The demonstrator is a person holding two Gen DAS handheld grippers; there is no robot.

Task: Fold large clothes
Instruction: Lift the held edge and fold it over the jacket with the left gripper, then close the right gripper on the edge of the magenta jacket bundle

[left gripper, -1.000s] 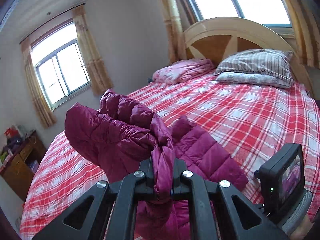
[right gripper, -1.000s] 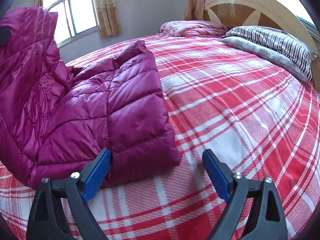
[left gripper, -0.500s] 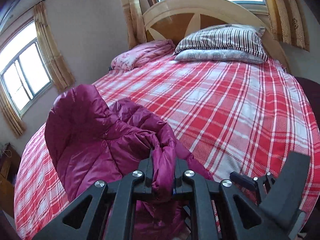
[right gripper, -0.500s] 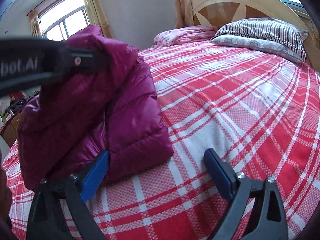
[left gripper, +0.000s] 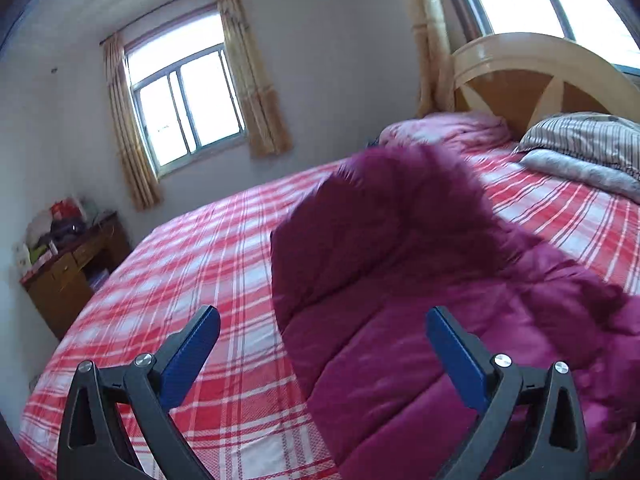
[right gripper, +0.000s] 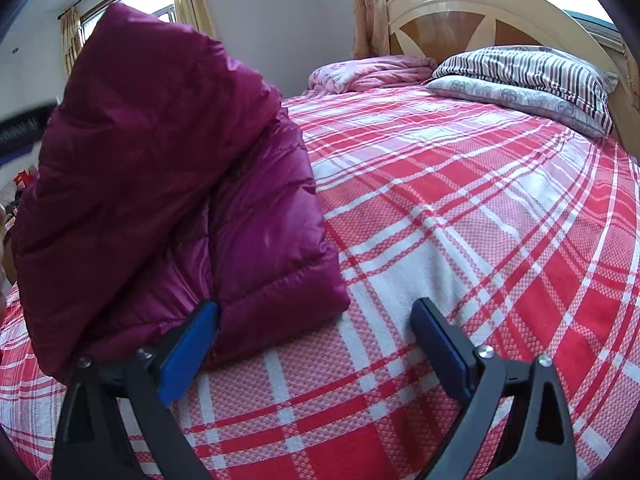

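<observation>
A magenta puffer jacket lies partly folded on the red plaid bed. One flap of it is in the air, blurred, over the lower layers. My left gripper is opening wide; the jacket's edge shows beyond the gap and no pad touches it. In the right wrist view the jacket rears up at the left, and its bottom corner lies on the sheet. My right gripper is opening a little more. That corner reaches between its fingers beside the left pad, unpressed.
Striped and grey pillows and a pink quilt lie against the wooden headboard. A wooden desk with clutter stands beside the bed under a curtained window. Bare sheet spreads right of the jacket.
My left gripper let go of the jacket fold, its jaws sprang wide, and it swung left. The freed flap is dropping over the jacket. The right gripper stayed nearly still.
</observation>
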